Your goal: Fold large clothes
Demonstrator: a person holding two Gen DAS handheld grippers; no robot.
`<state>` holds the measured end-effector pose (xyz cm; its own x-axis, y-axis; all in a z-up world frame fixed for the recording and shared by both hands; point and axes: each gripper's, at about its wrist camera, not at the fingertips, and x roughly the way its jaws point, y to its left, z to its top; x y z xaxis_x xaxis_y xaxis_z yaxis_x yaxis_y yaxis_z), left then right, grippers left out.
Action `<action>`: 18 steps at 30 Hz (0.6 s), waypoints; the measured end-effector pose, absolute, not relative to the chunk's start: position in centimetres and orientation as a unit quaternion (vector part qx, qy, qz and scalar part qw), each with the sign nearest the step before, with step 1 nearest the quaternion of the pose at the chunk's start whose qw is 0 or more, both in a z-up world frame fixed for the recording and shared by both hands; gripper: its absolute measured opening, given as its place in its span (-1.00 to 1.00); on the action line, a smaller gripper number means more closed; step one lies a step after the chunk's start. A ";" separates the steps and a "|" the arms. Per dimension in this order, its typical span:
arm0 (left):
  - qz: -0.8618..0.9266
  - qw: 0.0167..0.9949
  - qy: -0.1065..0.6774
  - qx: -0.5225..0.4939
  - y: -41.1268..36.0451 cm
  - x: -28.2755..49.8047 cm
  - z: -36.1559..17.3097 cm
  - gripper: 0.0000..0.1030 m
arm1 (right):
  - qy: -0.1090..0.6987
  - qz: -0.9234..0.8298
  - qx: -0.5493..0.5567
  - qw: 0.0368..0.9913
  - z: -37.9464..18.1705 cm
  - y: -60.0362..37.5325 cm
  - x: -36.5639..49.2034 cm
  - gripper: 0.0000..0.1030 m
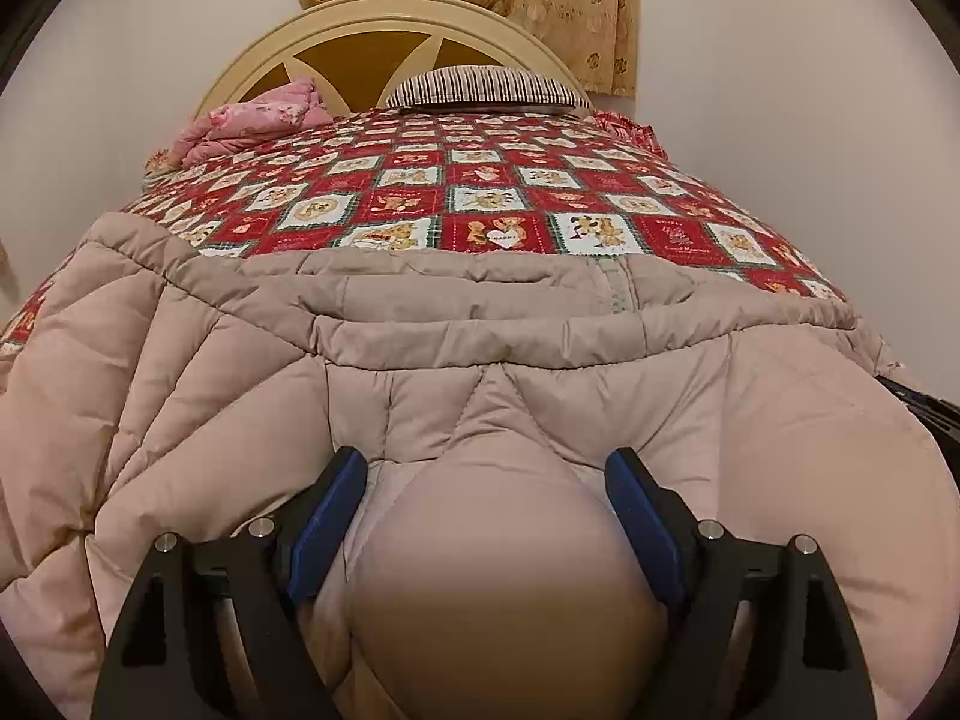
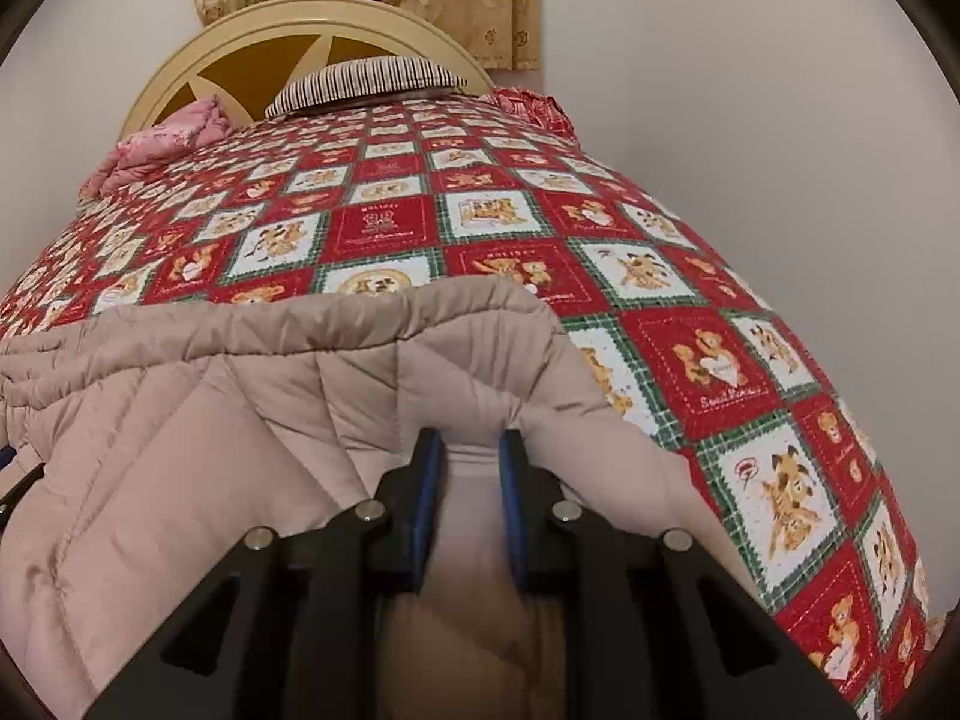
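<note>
1. The beige puffer coat lies spread across the foot end of the red patchwork bedspread, well away from the striped pillow.
2. The left gripper stands wide apart around a puffed bulge of coat.
3. The right gripper pinches a coat fold, its jaws narrowly spaced.

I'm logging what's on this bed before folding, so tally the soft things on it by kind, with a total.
Puffy beige coat: 1, with both tongs on it, left and right
Striped pillow: 1
Pink floral bundle: 1
Red patchwork bedspread: 1
Total: 4
</note>
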<state>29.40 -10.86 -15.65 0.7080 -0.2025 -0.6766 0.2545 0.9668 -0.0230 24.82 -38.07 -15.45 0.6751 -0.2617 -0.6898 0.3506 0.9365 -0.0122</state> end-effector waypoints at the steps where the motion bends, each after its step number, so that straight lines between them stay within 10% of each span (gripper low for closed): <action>1: -0.122 0.924 0.361 0.039 -10.9 29.3 -15.6 0.60 | 0.368 -0.169 0.058 0.912 -15.4 -38.0 24.8 -0.57; 18: -0.095 0.938 0.329 -0.052 4.5 16.7 -8.7 0.62 | 0.283 0.011 0.104 0.954 -8.6 -20.7 17.9 -0.54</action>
